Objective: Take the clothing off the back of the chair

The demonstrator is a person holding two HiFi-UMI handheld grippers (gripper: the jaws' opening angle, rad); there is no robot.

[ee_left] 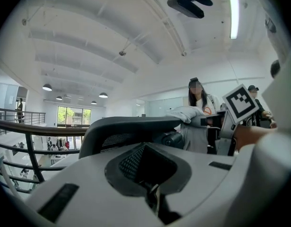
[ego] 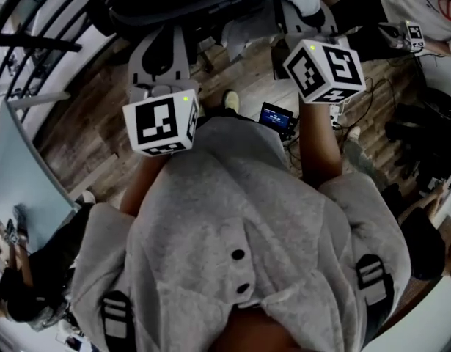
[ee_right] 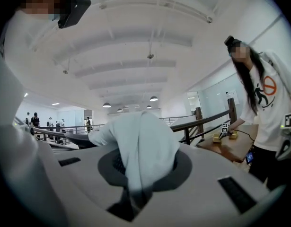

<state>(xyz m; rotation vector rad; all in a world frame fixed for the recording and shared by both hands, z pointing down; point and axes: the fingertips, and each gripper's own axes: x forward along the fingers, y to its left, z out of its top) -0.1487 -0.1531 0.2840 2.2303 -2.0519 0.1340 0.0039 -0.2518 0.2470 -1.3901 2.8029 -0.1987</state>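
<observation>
A pale grey piece of clothing [ee_right: 143, 143] is pinched in the right gripper [ee_right: 133, 200]. The jaws are nearly together and press on a fold of the cloth. From the jaws the cloth rises up and away, then bends to the left. There its long side lies along the curved top edge of a dark mesh chair back [ee_left: 131, 125].

In the left gripper view the clothing sits on the right end of that top edge. It stretches sideways along the edge, and one part hangs straight down behind the chair. The right gripper's marker cube is just to its right.

The left gripper [ee_left: 152, 200] points at the chair back from near it and holds nothing. Its jaws are drawn together, with only a thin dark slit between them.

In the head view both grippers are held out in front of the person's grey buttoned top, the left one lower in the picture than the right.

The floor [ego: 78, 130] is dark wood planks. Above is a white ceiling [ee_left: 112, 41] with broad beams and round lamps [ee_left: 47, 87]. A dark curved railing [ee_left: 22, 126] runs along the left, with bright windows beyond it. At the right a person [ee_right: 268, 108] in a white T-shirt stands beside a wooden table [ee_right: 230, 148].
</observation>
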